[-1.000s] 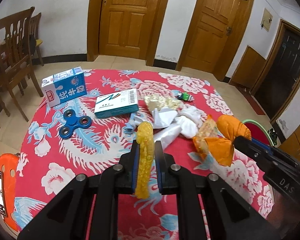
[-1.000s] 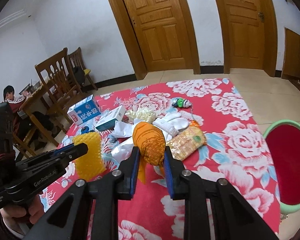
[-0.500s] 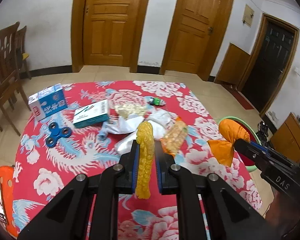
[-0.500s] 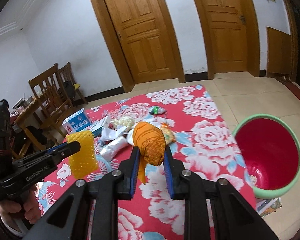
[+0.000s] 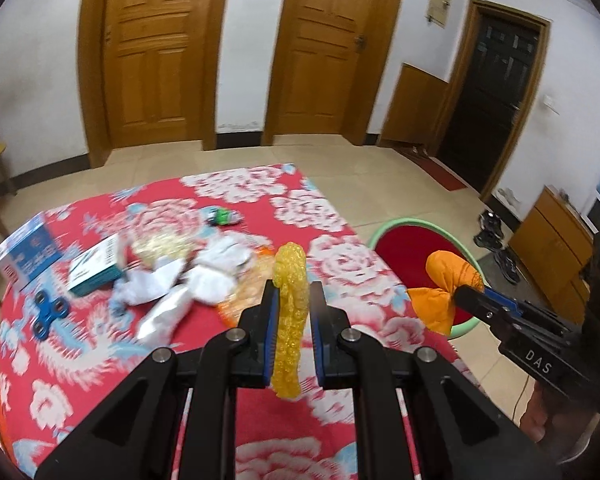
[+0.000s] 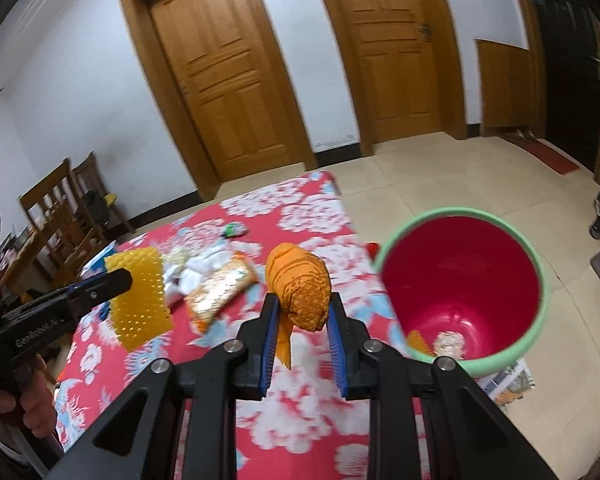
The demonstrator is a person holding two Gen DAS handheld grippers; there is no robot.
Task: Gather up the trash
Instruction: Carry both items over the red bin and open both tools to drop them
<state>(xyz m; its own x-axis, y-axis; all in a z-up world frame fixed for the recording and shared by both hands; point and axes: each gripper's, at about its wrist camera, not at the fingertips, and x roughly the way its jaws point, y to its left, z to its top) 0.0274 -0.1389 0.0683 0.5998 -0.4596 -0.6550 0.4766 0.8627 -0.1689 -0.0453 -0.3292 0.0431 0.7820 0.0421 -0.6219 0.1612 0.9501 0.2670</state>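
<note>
left fingers (image 5: 293, 312) clenched on yellow bubble wrap (image 5: 290, 316), clear of desk (image 5: 204, 336) | right fingers (image 6: 302, 316) grasping orange wad (image 6: 300, 288) | red bin (image 6: 462, 288) just right of them, ready for my drop

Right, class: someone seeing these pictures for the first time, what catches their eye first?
Probably the red bin with the green rim on the floor beside the table. Next, the two bright scraps held in the jaws: a yellow bumpy sheet in the left gripper and an orange wad in the right gripper, above the red flowered tablecloth.
</note>
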